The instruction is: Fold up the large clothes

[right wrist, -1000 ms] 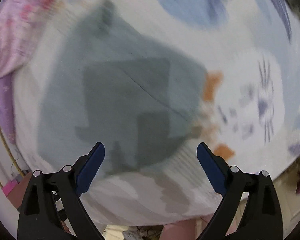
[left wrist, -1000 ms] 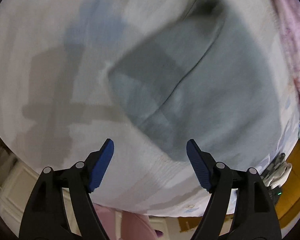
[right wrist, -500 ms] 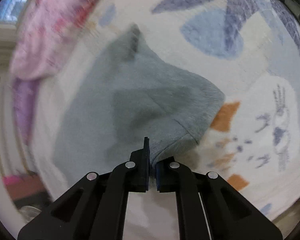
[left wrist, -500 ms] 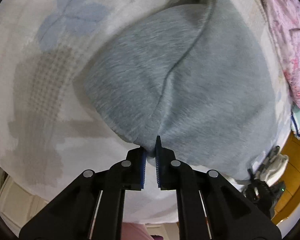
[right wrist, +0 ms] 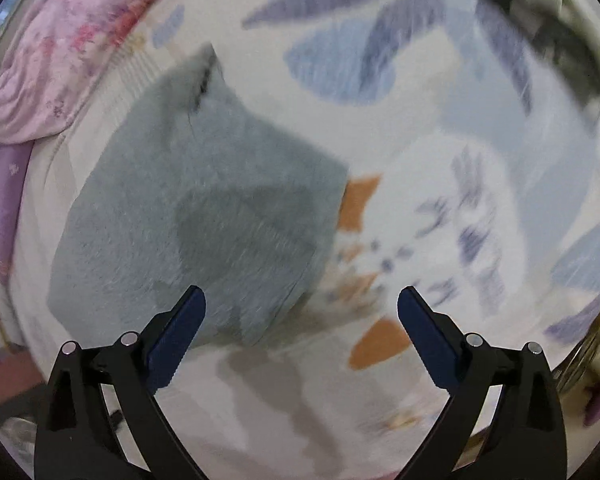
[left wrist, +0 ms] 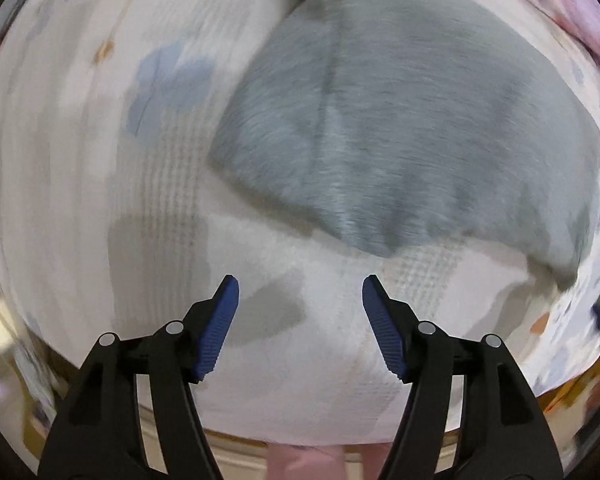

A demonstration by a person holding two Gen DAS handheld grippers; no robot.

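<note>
A folded grey fleece garment (left wrist: 400,136) lies flat on a white patterned bedsheet (left wrist: 80,160). It also shows in the right wrist view (right wrist: 204,216), with a dark shadow across its middle. My left gripper (left wrist: 298,292) is open and empty, held above the sheet just short of the garment's near edge. My right gripper (right wrist: 300,304) is open and empty, above the garment's near right corner. Both views are blurred by motion.
A pink floral quilt (right wrist: 68,52) lies bunched at the far left in the right wrist view, and at the top right in the left wrist view (left wrist: 580,8). The sheet (right wrist: 460,160) has blue, purple and orange prints. The bed's front edge (left wrist: 300,440) runs below my grippers.
Half a second ago both grippers were shut on the garment's near edge. Both have let go, opened wide and drawn back, and the garment now lies free on the sheet.
</note>
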